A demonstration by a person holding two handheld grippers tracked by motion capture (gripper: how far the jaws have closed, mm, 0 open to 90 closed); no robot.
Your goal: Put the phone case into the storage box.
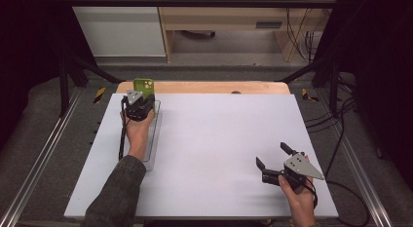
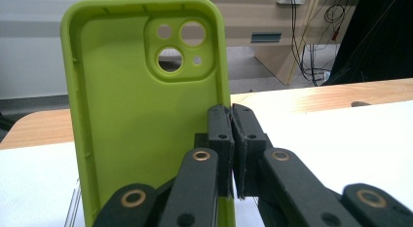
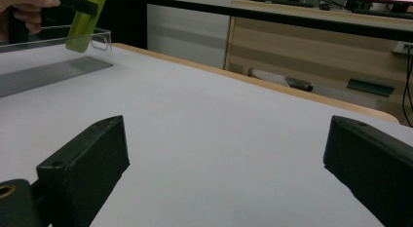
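Observation:
A lime-green phone case (image 1: 143, 84) stands upright at the far left of the table, its inside and camera cut-out facing my left gripper view (image 2: 131, 115). My left gripper (image 1: 141, 99) is shut on the case's side wall; its two black jaws (image 2: 232, 134) are pressed together there. The case hangs over the far end of a clear plastic tray (image 1: 155, 134). In the right gripper view the case (image 3: 87, 17) shows tilted above the tray's rim (image 3: 103, 33). My right gripper (image 1: 272, 155) rests low at the front right, open, nothing between its jaws (image 3: 224, 154).
A white mat (image 1: 219, 139) covers the table, with a wooden strip (image 1: 204, 86) along the far edge. Black frame rails and cables run along both sides. A wooden cabinet (image 3: 311, 47) stands beyond the table.

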